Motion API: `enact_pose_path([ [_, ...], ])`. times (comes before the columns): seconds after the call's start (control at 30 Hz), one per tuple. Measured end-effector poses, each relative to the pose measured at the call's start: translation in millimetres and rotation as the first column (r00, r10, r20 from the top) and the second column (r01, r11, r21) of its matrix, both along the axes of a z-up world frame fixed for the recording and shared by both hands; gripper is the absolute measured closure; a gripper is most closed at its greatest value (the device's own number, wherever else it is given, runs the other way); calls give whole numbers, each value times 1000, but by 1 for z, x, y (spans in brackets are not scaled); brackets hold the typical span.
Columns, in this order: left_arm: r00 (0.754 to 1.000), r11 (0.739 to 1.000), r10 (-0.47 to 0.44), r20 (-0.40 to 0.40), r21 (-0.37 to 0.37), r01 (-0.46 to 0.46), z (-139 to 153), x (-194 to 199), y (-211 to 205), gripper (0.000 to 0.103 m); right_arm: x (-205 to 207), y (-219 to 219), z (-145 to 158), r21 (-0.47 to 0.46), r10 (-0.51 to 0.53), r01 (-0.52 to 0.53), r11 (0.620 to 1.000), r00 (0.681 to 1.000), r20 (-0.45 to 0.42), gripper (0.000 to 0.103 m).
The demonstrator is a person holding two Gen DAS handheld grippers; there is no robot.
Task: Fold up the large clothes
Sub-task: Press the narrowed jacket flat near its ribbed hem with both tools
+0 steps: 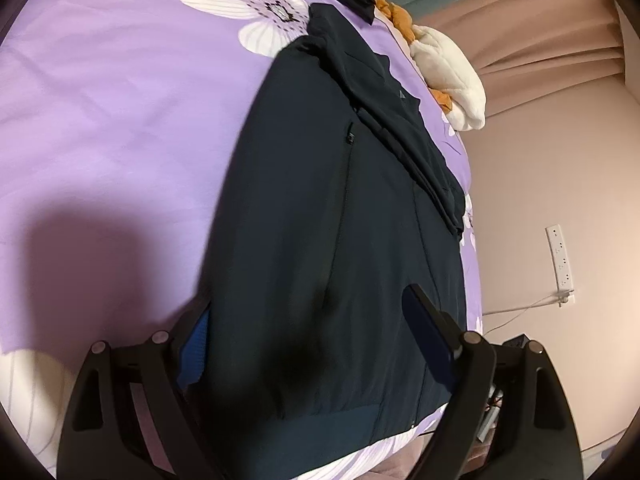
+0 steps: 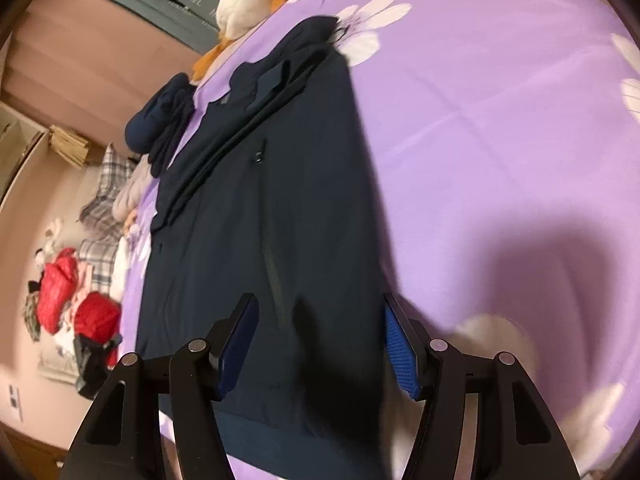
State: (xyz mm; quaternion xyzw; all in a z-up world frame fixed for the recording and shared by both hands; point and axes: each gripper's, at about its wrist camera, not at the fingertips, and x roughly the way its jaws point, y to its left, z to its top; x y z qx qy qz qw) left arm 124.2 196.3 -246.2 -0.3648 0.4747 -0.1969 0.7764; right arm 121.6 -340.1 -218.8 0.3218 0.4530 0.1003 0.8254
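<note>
Your dark navy zip-front jacket lies flat along the purple bed sheet with white flower prints, its ribbed hem nearest you and its collar at the far end, with one sleeve folded in over the body along the side by the wall. In the left wrist view your left hand-held gripper is spread wide over the lower part of the jacket: its blue-padded fingers sit apart, one at each side of the garment's lower body, with nothing pinched between them. In the right wrist view your right hand-held gripper is likewise spread, its blue ribbed pads standing well apart above the hem region of the jacket, one pad over the fabric and the other near the jacket's edge where it meets the sheet. Whether either set of fingers touches the cloth you cannot tell, since the frames are blurred there. A dark shadow falls on the sheet beside the jacket in both views. At the far end of the bed a white and orange plush toy rests near the collar, and a second dark navy garment is bunched up just beside it. Beyond the bed edge, a heap of red and plaid clothes lies on the floor, and a white power strip hangs on the pink wall.
</note>
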Motion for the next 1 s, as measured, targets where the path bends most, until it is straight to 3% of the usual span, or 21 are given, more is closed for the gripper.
enact_pose_path([
  [0.2,999,998,-36,13,-47,37,-1,-6,-3,17,5,9,-5,71,34,-35,997,999,11,41],
  [0.5,998,988,-58,14,-140,60,-6,-30,11,18,-32,-2,-13,180,56,-60,982,998,26,41],
  [0.63,995,986,-96,19,-135,98,-6,-44,6,18,-45,-4,-19,238,70,-70,969,997,9,41],
  [1.0,994,987,-103,19,-125,105,-5,-45,-10,18,-42,21,-19,219,94,-97,971,995,23,41],
])
